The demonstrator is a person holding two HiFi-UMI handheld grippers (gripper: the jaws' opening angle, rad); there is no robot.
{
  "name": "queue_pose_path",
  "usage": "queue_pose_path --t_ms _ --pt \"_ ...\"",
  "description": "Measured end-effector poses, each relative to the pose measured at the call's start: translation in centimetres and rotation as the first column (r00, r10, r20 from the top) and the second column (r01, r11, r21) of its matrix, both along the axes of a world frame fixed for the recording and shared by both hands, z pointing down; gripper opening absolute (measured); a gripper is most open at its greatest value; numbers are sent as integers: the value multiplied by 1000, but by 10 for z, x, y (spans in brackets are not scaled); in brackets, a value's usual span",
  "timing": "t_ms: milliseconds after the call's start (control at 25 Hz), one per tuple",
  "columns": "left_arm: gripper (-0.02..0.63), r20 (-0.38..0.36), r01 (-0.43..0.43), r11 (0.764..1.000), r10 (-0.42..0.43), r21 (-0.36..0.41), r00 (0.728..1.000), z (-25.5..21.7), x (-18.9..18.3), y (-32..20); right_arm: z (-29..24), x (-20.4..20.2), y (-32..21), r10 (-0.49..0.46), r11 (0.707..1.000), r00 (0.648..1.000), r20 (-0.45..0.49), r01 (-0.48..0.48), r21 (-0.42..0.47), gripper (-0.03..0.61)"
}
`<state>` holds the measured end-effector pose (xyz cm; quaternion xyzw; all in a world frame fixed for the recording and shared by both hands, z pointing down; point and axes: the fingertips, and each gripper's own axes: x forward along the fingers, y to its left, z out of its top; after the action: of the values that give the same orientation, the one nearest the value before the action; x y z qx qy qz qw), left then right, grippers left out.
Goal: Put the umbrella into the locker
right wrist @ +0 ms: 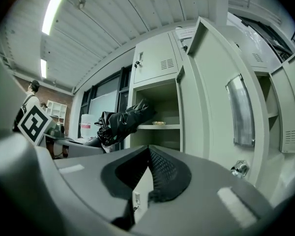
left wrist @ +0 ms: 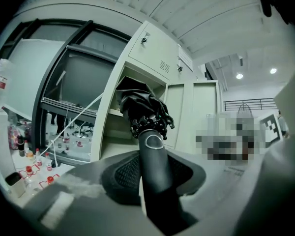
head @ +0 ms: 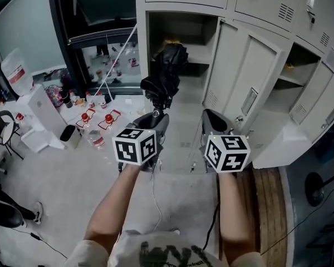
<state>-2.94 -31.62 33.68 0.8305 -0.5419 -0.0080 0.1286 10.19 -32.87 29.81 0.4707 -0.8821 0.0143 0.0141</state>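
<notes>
Smooth tubular handle, crinkled black umbrella

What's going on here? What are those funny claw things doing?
A person holds a gripper in each hand. The left gripper is clamped on the handle of a folded black umbrella and points it at an open locker. The umbrella's tip looks about level with the opening, and it is not resting on a shelf yet. The right gripper is shut and empty, near the locker's open door.
</notes>
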Motion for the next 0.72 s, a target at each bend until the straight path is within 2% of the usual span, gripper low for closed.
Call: queue_pose_path --t_ms 720 --pt "130 52 47 994 -42 -99 998 41 13 2 2 -4 -3 -98 995 995 -22 98 10 -2"
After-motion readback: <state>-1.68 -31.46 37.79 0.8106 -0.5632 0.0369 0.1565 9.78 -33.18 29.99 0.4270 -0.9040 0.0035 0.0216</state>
